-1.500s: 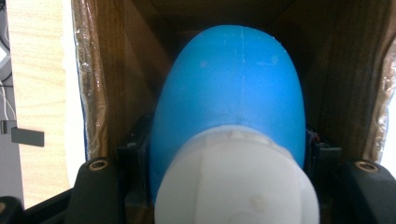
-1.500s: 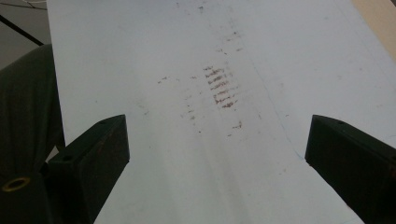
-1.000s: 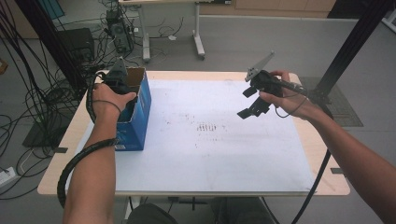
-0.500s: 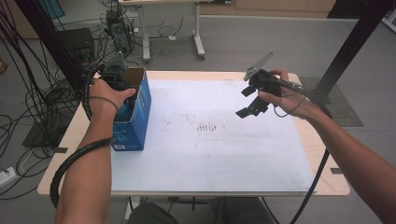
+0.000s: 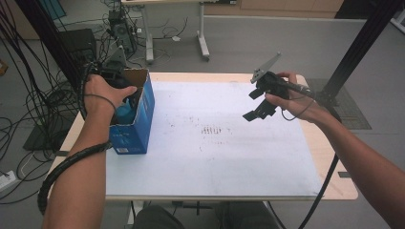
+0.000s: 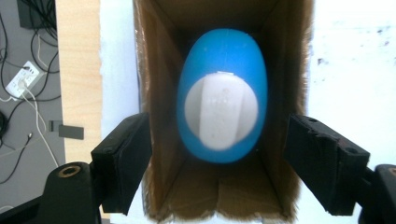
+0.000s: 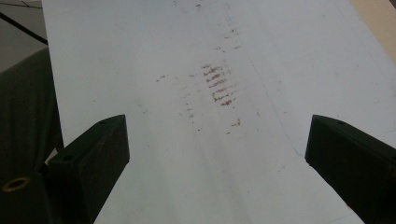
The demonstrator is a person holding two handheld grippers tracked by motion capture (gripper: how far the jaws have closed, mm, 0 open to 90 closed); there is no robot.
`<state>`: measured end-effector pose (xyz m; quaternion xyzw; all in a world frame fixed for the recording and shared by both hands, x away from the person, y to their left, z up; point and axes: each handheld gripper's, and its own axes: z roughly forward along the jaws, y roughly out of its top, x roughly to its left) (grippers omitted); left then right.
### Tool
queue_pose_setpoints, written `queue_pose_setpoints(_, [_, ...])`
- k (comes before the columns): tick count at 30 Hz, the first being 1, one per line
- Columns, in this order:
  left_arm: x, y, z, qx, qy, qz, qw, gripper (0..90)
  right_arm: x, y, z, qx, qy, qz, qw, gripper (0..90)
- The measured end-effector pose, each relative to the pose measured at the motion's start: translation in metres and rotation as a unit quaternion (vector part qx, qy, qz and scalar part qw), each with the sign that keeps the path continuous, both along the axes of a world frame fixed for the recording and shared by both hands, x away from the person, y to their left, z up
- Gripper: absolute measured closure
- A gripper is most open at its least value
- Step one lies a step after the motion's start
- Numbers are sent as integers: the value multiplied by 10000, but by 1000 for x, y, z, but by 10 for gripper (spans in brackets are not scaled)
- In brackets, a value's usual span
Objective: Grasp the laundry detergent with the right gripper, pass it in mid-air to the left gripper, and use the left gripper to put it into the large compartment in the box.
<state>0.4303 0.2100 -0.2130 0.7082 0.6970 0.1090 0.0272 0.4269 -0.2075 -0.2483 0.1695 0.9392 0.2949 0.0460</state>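
Observation:
An open blue cardboard box [image 5: 136, 126] stands at the left of the white sheet [image 5: 215, 162]. Inside it lies a blue egg-shaped thing [image 6: 219, 60] with a white round cap [image 6: 220, 112]; a bit of that blue thing [image 5: 125, 113] peeks out in the high view. My left gripper [image 6: 219, 163] hovers over the box mouth. Its jaws have just been opening and now stand apart above the box walls [image 6: 156, 93], touching nothing. My right gripper [image 5: 255, 106] is held in the air over the sheet's right part, its jaws wide apart with nothing between them; below it are brown scuff marks [image 7: 219, 84].
The wooden table [image 5: 334, 162] shows bare edges around the sheet. Cables [image 5: 28, 109] and a black stand crowd the floor to the left. A black post [image 5: 356, 47] rises at the far right, and another desk's legs [image 5: 203, 33] stand behind.
The left hand has lifted a little out of the box and its jaws have spread apart, leaving the blue thing lying inside. The right hand has kept still.

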Motion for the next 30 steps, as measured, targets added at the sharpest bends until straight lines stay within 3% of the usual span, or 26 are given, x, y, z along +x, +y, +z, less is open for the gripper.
queue_pose_setpoints(6, [0, -21, 19, -83, -217, -291, 9993, 181, 3, -3, -1, -104, 22, -88, 9999, 63])
queue_pose_setpoints(14, [8, -52, 20, -242, -251, -593, 9976, 138, 4, -7, -1, -208, 29, -134, 9997, 64])
queue_pose_setpoints(22, [18, -87, 25, -522, -374, -917, 9937, 106, 7, -18, 5, -347, -10, -214, 9992, 64])
queue_pose_setpoints(24, [22, -102, 26, -647, -418, -1063, 9913, 106, 7, -20, 6, -384, -22, -240, 9990, 64])
queue_pose_setpoints(30, [28, -124, 28, -732, -498, -1237, 9884, 81, 9, -28, 7, -423, -12, -334, 9985, 64])
